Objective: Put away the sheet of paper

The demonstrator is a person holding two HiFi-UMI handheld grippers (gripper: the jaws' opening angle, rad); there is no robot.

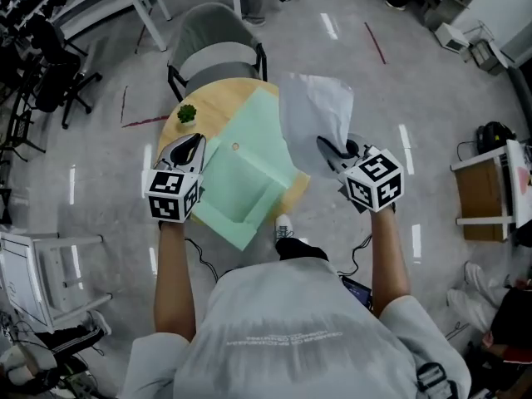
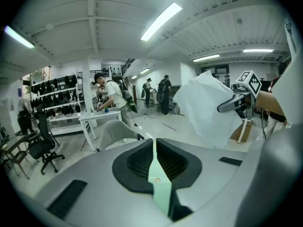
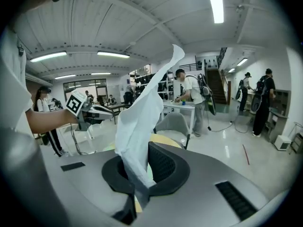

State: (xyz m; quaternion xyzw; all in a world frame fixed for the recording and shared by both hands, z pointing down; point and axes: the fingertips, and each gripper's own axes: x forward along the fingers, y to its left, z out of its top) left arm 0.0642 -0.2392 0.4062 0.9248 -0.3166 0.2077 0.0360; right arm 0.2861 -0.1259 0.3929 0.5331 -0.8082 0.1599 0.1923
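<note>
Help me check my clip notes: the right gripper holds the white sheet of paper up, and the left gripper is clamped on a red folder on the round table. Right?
No: the folder is light green, not red. The head view shows it on the round table, with the left gripper shut on its edge. The right gripper does hold the sheet of paper up.

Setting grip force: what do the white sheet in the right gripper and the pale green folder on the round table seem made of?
White sheet: seemingly thin matte paper; it curls limply above the shut right gripper. Pale green folder: stiffer, smooth card or thin plastic, I cannot tell which; it keeps crisp straight edges, with the left gripper clamped on one edge.
</note>
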